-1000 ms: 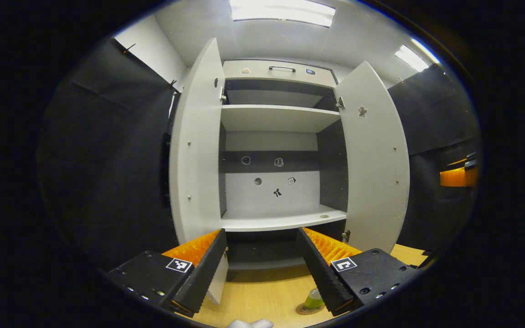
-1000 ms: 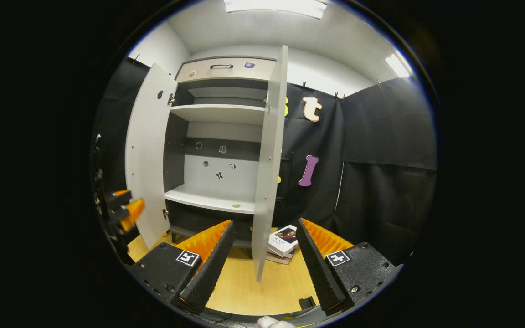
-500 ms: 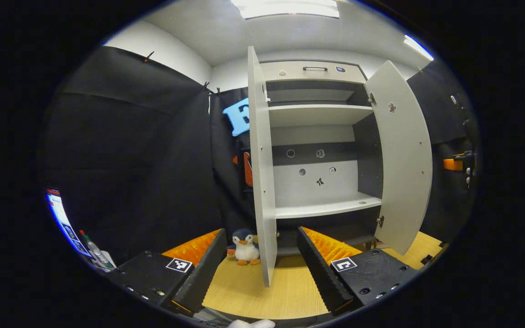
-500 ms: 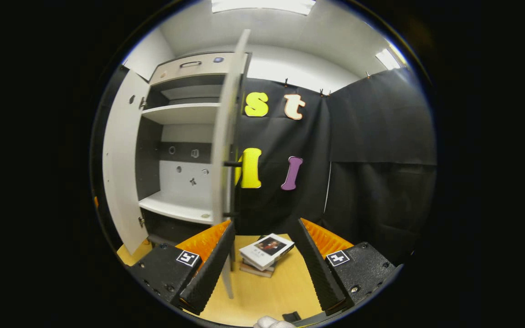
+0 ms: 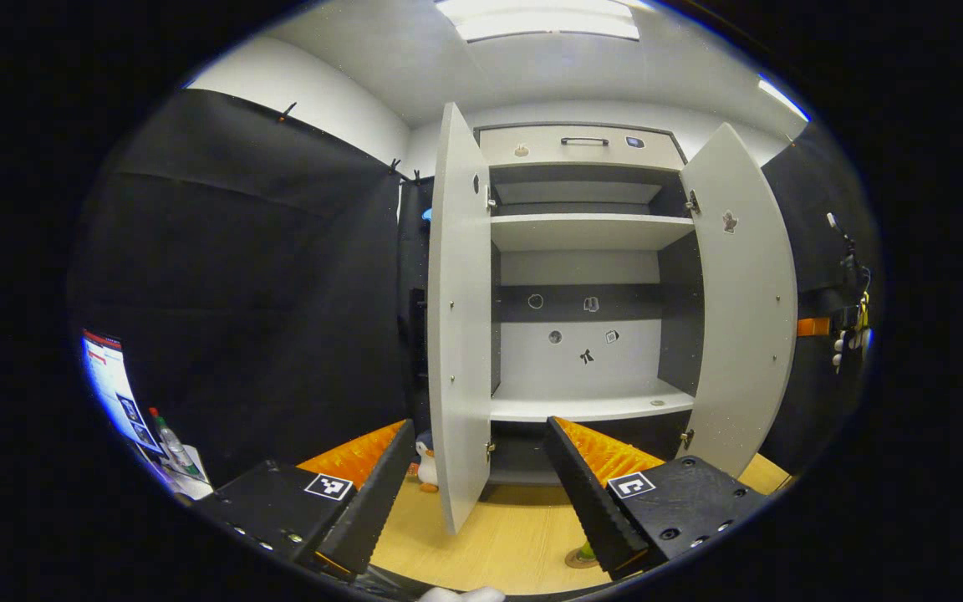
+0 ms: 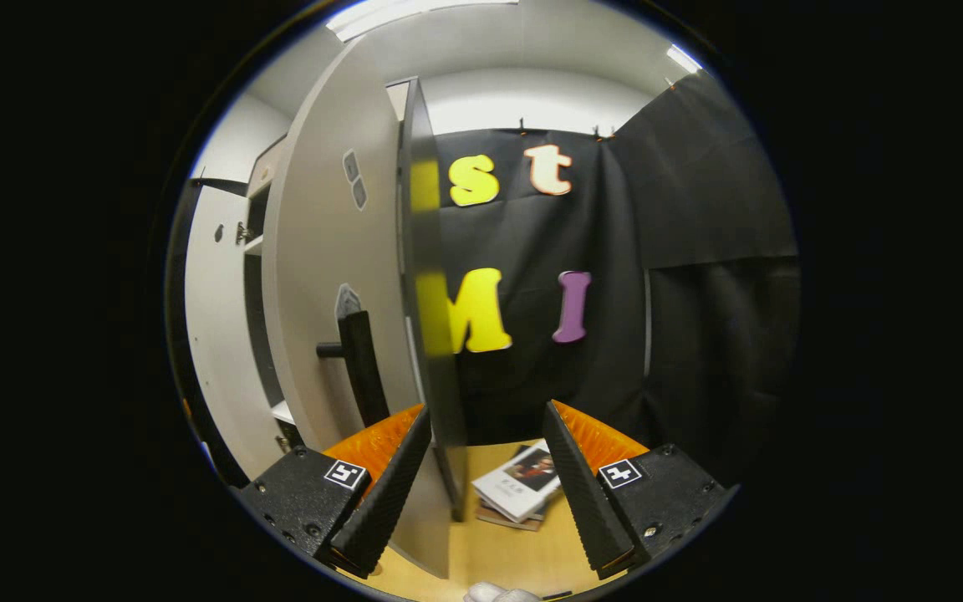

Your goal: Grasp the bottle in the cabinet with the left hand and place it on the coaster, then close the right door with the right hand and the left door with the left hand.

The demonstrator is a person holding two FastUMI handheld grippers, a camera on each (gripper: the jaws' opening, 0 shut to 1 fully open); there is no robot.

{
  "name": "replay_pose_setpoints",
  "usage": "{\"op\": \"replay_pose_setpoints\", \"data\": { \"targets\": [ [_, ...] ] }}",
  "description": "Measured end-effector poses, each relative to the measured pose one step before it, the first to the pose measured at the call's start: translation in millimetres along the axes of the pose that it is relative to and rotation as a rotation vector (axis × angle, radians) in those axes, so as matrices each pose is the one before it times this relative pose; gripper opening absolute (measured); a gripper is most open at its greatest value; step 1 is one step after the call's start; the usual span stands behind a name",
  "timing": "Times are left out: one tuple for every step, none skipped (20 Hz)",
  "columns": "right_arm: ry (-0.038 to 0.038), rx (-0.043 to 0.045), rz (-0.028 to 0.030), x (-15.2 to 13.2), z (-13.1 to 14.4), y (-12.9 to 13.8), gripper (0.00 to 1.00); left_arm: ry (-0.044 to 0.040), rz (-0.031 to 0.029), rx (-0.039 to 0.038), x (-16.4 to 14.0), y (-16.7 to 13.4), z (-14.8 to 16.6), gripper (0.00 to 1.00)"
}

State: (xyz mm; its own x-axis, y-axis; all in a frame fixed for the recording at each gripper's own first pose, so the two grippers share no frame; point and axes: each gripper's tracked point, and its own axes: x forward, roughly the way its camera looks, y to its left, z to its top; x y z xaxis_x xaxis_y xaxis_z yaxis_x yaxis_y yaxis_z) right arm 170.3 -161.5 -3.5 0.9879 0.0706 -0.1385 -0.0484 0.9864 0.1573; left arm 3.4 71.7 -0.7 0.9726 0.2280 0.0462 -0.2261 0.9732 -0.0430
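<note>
In the left gripper view, the left gripper (image 5: 475, 493) hangs over the wooden table (image 5: 515, 543) with its 2 fingers spread wide and nothing between them. Ahead stands the cabinet (image 5: 586, 284) with both doors swung out: the left door (image 5: 458, 334) is seen almost edge-on just beyond the gripper's left finger, and the right door (image 5: 741, 309) stands open at the far side. The shelves inside look bare apart from a few small stickers on the back panel. The bottle (image 5: 587, 549) shows as a sliver of green at the bottom of the view, sitting on the round coaster (image 5: 575, 560), half hidden behind the gripper's right finger. A toy penguin (image 5: 425, 460) peeks out from behind the left door's lower edge. A screen (image 5: 114, 393) glows at the far left, with a small clear bottle (image 5: 168, 439) beside it.

In the right gripper view, the right gripper (image 6: 481, 489) is also released, fingers wide apart. The right door (image 6: 348, 309) fills the space just ahead, its dark edge lying between the fingers, touching neither as far as I can tell. The door's dark handle (image 6: 360, 376) sticks out above the left finger. A stack of books (image 6: 519, 493) lies on the table beyond.
</note>
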Motion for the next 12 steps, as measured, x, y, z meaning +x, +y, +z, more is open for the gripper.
{"op": "replay_pose_setpoints", "data": {
  "targets": [
    [0.01806, -0.03766, 0.04862, 6.54, -0.05, 5.73, 0.81, 0.01347, 0.01014, -0.0056, 0.59, -4.78, -2.06, 0.95],
    [0.02161, -0.03919, 0.03967, 2.36, -0.63, 0.66, 0.81, 0.01092, 0.00647, -0.00822, 0.3, -6.18, -0.45, 0.95],
    [0.01747, -0.02541, 0.02901, 0.77, 0.9, 0.6, 0.81, 0.00663, 0.00118, -0.00637, 1.12, -6.23, 0.22, 0.95],
    [0.01591, -0.02015, 0.03124, 0.85, 1.25, 1.59, 0.81, 0.00662, 0.00271, 0.00019, 1.7, -5.89, -0.53, 0.95],
    [0.01194, -0.01096, 0.02036, 2.1, -0.78, 3.74, 0.8, 0.00411, 0.00842, 0.00644, 1.89, -3.16, 0.97, 0.95],
    [0.00124, -0.00395, 0.02159, -0.38, 0.48, 4.49, 0.8, -0.00425, 0.00511, 0.00603, 1.27, -4.83, 1.94, 0.95],
    [0.00148, -0.00105, 0.0318, 1.98, 1.36, 7.41, 0.8, -0.00308, 0.00433, 0.00374, 0.6, -5.09, 2.14, 0.95],
    [0.00238, 0.01069, 0.03838, 3.89, -0.05, 11.25, 0.8, 0.00311, -0.00123, 0.00276, 0.46, -7.25, 1.61, 0.95],
    [0.0116, 0.01761, 0.02544, 3.94, -1.61, 8.21, 0.8, 0.00354, -0.00022, 0.00494, 0.0, -4.77, 1.08, 0.95],
    [0.00945, 0.01852, 0.02184, -0.2, -4.28, 7.53, 0.79, 0.00095, 0.00055, 0.00641, -0.49, -4.18, 2.38, 0.95],
    [0.00494, 0.00703, 0.01189, 0.68, -0.11, 6.22, 0.78, -0.00186, 0.0042, 0.00692, -1.21, -3.69, 1.56, 0.95],
    [0.00256, -0.00684, 0.00629, 5.02, 2.29, 3.85, 0.78, -0.00413, 0.00043, 0.00077, 0.48, -3.75, 2.76, 0.95]
  ]
}}
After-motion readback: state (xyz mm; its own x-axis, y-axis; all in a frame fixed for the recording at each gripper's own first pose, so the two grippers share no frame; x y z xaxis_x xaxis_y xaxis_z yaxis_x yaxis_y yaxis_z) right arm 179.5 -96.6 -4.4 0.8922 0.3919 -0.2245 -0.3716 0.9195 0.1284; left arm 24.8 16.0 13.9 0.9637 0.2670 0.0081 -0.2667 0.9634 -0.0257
